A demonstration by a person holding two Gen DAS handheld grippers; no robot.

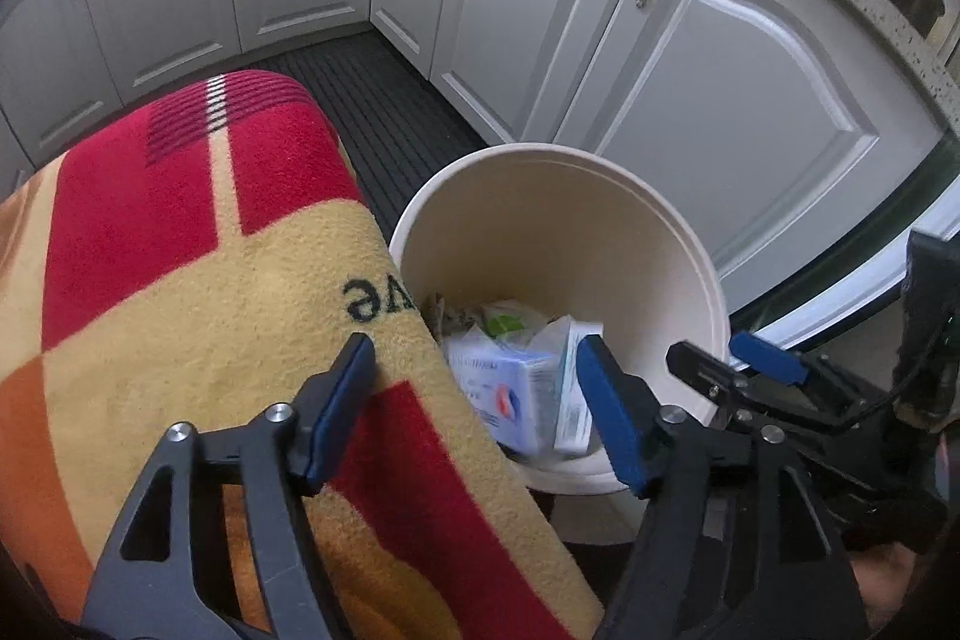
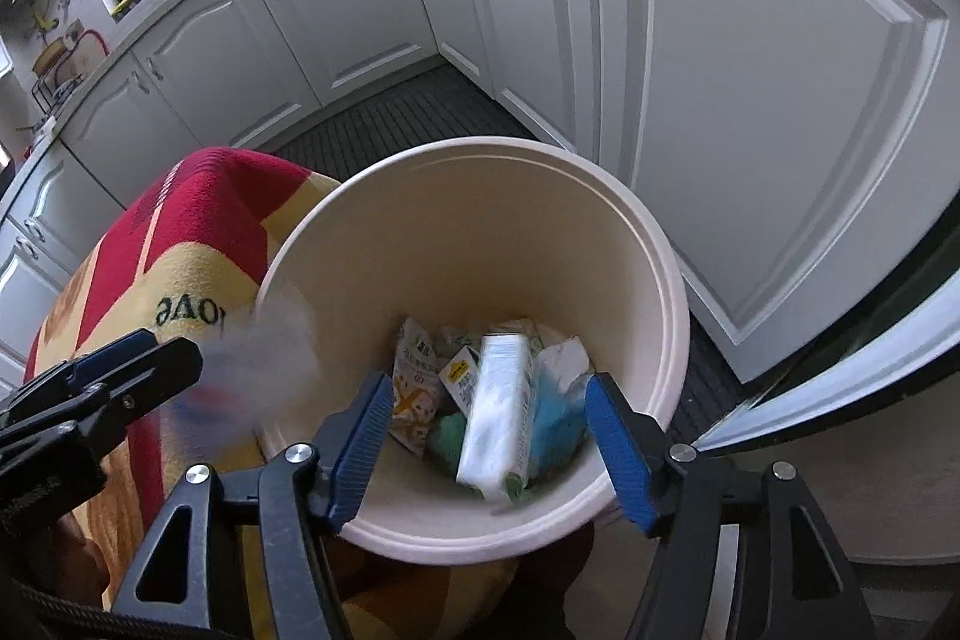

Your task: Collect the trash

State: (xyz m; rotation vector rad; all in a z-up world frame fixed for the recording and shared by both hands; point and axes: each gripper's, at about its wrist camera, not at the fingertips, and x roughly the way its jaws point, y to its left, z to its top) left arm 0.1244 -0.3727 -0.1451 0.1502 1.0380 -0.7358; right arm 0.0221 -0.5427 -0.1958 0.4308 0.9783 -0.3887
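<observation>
Left claw [image 1: 474, 403] open over blanket [image 1: 180, 280], bin [image 1: 690, 244], cabinets [image 1: 720, 100].

Cream bin [image 2: 660, 340] — red-yellow blanket [image 1: 180, 250]

Cream round trash bin [image 2: 654, 340], open-topped, standing on the floor just beside a red-and-yellow cloth-covered surface and near white cabinet doors; seen also from the left wrist [image 1: 690, 244]. At the bottom, a heap of discarded packaging: tall white carton [image 2: 498, 406] lying tilted on top, small printed snack packet [image 2: 414, 400] to its left, crumpled white and blue wrappers [image 2: 561, 382] to its right. From the left wrist, pale blue box [image 1: 510, 388] with red mark and white carton [image 1: 573, 388] resting side by side, motion-blurred.
</observation>
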